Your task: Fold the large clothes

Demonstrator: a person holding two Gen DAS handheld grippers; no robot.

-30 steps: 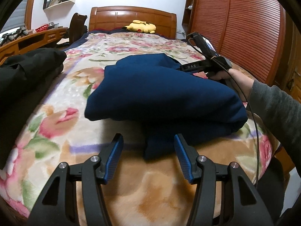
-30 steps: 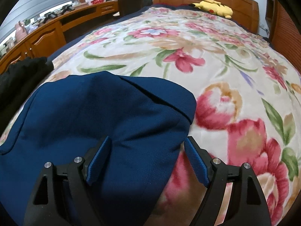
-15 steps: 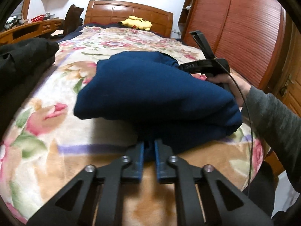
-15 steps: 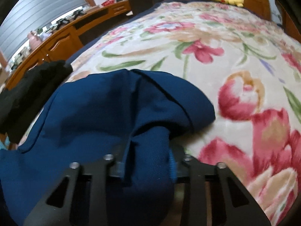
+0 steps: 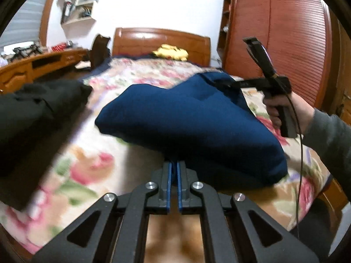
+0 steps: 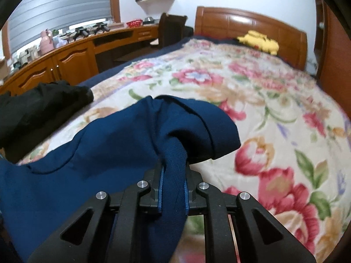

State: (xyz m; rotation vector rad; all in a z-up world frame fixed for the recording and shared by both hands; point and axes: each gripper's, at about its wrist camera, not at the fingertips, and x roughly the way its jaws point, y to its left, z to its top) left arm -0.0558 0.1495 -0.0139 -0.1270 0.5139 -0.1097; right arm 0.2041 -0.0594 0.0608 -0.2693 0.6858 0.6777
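Left wrist view: a folded navy blue garment (image 5: 193,127) lies on a bed covered by a floral blanket (image 5: 92,171). The left claw (image 5: 173,175) is clenched on the garment's near edge, its blue pads (image 5: 169,184) pinching a thin bit of cloth between them. At the far side of the garment, the right claw (image 5: 221,84) grips the cloth there; a hand (image 5: 283,109) in a grey sleeve (image 5: 329,135) holds its handle, with a thin cable (image 5: 301,153) hanging down. A pile of black clothing (image 5: 37,114) sits beside the garment, towards the wooden worktop (image 5: 39,63). A yellow plush toy (image 5: 171,51) rests beyond the garment, against the headboard (image 5: 160,40).

Right wrist view: the right claw (image 6: 173,188) is clenched on a thick bunched fold of the navy garment (image 6: 122,144), which bulges up between its pads (image 6: 160,188). The rest of the garment spreads away from the claw over the blanket (image 6: 252,100).
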